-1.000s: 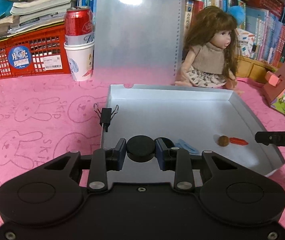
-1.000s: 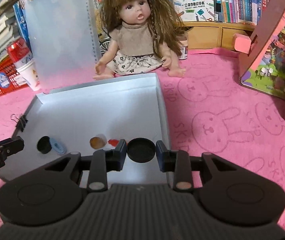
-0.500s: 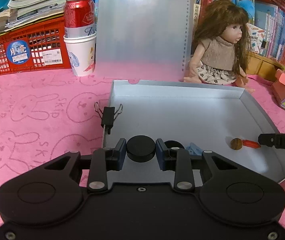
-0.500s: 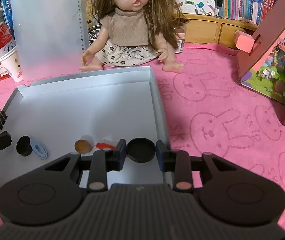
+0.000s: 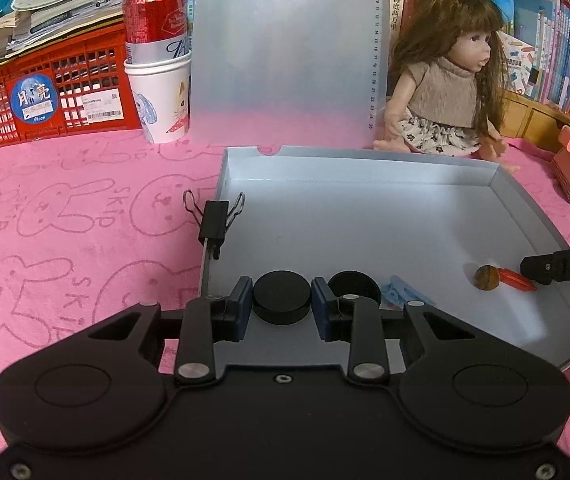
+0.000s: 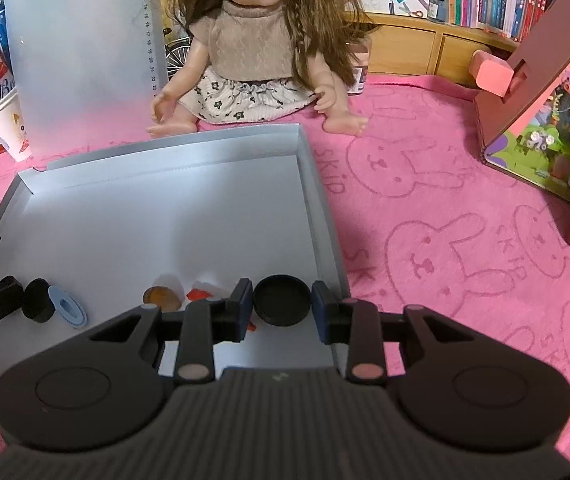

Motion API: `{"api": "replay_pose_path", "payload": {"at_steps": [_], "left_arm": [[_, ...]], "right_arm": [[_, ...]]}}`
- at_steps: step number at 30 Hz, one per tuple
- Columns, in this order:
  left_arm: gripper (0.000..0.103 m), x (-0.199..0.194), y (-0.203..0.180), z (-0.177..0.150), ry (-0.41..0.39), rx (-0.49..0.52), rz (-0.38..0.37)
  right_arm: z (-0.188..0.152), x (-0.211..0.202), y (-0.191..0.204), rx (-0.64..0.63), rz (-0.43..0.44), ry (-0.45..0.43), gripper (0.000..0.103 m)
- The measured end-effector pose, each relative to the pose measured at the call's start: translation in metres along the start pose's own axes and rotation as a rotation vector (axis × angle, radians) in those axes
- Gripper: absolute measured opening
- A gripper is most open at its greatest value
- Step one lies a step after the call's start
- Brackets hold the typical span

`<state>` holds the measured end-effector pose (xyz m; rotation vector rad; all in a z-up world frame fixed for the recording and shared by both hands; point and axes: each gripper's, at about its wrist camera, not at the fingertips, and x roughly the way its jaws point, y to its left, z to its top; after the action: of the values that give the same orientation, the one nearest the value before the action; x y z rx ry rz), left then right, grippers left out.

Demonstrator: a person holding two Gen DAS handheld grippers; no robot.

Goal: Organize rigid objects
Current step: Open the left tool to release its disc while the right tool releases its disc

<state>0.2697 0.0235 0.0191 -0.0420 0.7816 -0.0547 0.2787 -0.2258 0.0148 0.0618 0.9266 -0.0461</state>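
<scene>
Both grippers low over the near end of the tray (image 5: 365,160), angled down. Left gripper (image 5: 282,304): jaws narrow, clamped on black puck (image 5: 282,300), pads flush to both sides, held over tray's near-left corner beside black cap (image 5: 355,286) and blue clip (image 5: 401,296). Right gripper (image 6: 282,304): jaws narrow, around black lid (image 6: 281,298); pads at its sides, full contact hard to confirm. Lid sits over near-right corner, close to bead (image 6: 161,298) and red bit (image 6: 201,293). Likely drop-off step — small items grouped along near edge, walls stop rolling. Binder clip (image 5: 215,224) pinches left wall.
</scene>
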Motion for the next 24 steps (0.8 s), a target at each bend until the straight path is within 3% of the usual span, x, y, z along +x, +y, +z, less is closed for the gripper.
{"api": "replay_pose_path", "payload": {"at_steps": [6,8,10,24], "left_arm": [[0.032,0.001,0.000,0.000,0.000,-0.001,-0.007],[0.038,0.000,0.000,0.000,-0.002,-0.001,-0.015],[0.045,-0.002,-0.001,0.000,-0.006,-0.003,-0.025],[0.057,-0.022,0.001,0.005,-0.033,-0.001,-0.040]], "right_arm": [[0.000,0.000,-0.001,0.006,0.005,0.003,0.040],[0.000,0.000,-0.001,0.006,0.005,0.002,0.040],[0.000,-0.001,-0.001,0.003,0.003,-0.001,0.052],[0.000,-0.020,-0.001,-0.013,0.014,-0.043,0.061]]}}
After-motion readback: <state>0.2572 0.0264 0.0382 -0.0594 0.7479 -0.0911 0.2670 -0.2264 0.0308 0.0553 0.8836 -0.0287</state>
